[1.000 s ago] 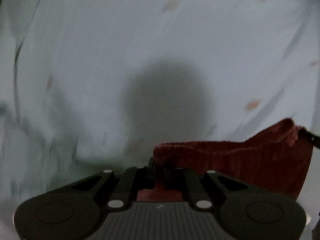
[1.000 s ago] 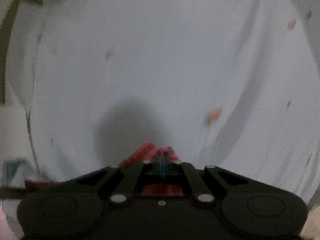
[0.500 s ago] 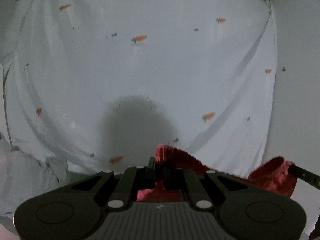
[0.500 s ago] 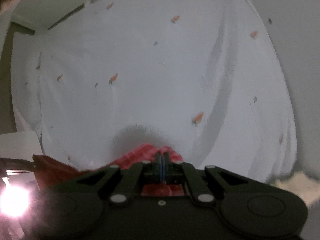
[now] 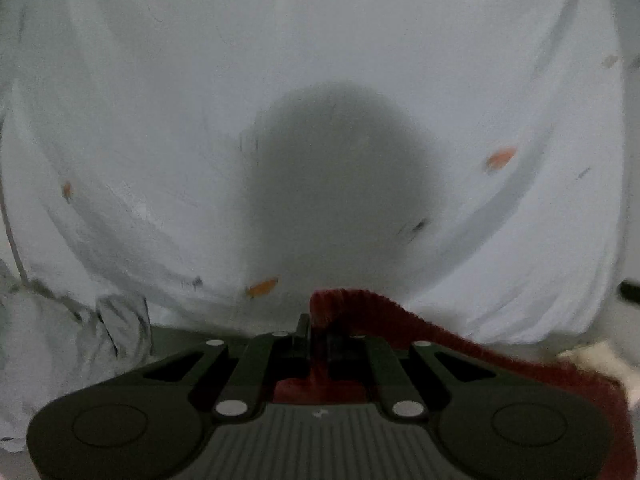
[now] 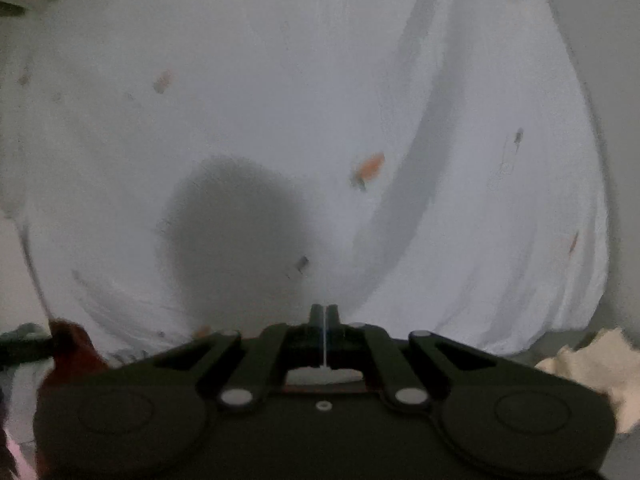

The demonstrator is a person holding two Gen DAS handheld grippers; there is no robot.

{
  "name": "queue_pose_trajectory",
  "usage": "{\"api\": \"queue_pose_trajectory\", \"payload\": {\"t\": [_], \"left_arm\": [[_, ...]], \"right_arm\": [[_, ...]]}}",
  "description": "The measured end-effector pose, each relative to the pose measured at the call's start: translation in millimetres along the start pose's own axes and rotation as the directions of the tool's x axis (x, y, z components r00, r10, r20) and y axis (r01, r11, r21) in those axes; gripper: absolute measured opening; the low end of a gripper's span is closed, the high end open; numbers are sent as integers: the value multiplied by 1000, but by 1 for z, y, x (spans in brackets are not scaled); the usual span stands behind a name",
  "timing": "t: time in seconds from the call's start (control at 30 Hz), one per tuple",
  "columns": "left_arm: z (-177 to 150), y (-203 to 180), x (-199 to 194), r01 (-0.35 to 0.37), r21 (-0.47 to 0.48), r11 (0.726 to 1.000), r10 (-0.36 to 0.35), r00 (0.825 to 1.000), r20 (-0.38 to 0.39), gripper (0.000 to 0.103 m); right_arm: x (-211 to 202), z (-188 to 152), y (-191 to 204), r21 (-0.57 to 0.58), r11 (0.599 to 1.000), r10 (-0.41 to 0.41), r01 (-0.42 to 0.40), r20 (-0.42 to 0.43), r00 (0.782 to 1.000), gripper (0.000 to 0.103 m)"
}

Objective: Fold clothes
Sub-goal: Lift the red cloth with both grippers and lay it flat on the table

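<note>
My left gripper [image 5: 318, 322] is shut on the edge of a dark red ribbed garment [image 5: 472, 344], which trails off to the lower right over a white sheet with small orange carrot prints [image 5: 280, 100]. My right gripper [image 6: 324, 312] has its jaws closed together with no red cloth between them. In the right wrist view a bit of the red garment [image 6: 74, 352] shows at the far left edge, apart from the right gripper. Both grippers hover close above the sheet [image 6: 280, 80] and cast round shadows on it.
A crumpled grey-white cloth [image 5: 72, 340] lies at the lower left of the left wrist view. A cream-coloured cloth [image 6: 592, 364] lies at the lower right of the right wrist view and also shows in the left wrist view [image 5: 600, 364]. The sheet has long wrinkles.
The red cloth has left the right gripper's jaws, which now stand shut and empty. Both grippers have moved closer to the sheet. The left still holds the garment.
</note>
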State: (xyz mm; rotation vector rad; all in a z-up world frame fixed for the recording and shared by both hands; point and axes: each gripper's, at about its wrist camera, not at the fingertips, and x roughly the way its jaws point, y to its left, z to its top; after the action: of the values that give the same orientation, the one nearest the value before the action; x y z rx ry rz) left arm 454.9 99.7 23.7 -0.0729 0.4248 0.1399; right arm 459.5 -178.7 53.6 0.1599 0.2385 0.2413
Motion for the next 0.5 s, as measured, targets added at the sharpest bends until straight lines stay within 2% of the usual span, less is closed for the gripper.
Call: {"api": "queue_pose_trajectory", "payload": {"t": [0.03, 0.07, 0.1, 0.17, 0.2, 0.23, 0.27, 0.3, 0.33, 0.37, 0.4, 0.47, 0.5], "left_arm": [[-6, -2, 32, -21, 11, 1000, 22, 998, -54, 11], [-17, -2, 63, -32, 28, 999, 36, 990, -137, 15], [-28, -2, 95, -42, 45, 998, 51, 974, -219, 27], [-50, -1, 159, -57, 83, 995, 84, 923, -377, 38], [-62, 0, 191, -62, 102, 993, 102, 887, -451, 37], [-72, 4, 209, -69, 108, 992, 114, 860, -497, 37], [-82, 14, 210, -78, 97, 992, 117, 853, -508, 39], [-91, 24, 207, -86, 83, 993, 117, 848, -516, 47], [-98, 34, 197, -91, 61, 994, 110, 848, -519, 54], [-105, 45, 185, -95, 34, 995, 99, 848, -520, 67], [-112, 55, 171, -99, 8, 995, 89, 849, -521, 75], [-129, 73, 139, -109, -39, 993, 72, 844, -531, 78], [-139, 79, 123, -116, -61, 991, 63, 832, -551, 79]], "right_arm": [[28, -5, -4, -5, 1000, -14, 13, -34, 999, 1], [55, -9, -9, -10, 1000, -27, 27, -67, 997, 1], [82, -15, -13, -15, 999, -41, 40, -103, 994, 1], [128, -31, -22, -3, 998, -64, 65, -210, 976, 2], [139, -39, -24, -12, 997, -83, 82, -244, 966, 3], [139, -47, -24, -24, 996, -86, 82, -260, 962, 8], [139, -55, -24, -36, 996, -86, 80, -274, 958, 15], [131, -63, -25, -39, 997, -71, 63, -285, 956, 24], [121, -73, -27, -42, 997, -69, 59, -297, 952, 45], [110, -84, -30, -47, 997, -77, 66, -313, 947, 49], [99, -96, -32, -53, 996, -87, 74, -340, 936, 49], [77, -131, -41, -55, 992, -128, 116, -445, 886, 49], [67, -148, -46, -56, 988, -150, 141, -495, 856, 49]]}}
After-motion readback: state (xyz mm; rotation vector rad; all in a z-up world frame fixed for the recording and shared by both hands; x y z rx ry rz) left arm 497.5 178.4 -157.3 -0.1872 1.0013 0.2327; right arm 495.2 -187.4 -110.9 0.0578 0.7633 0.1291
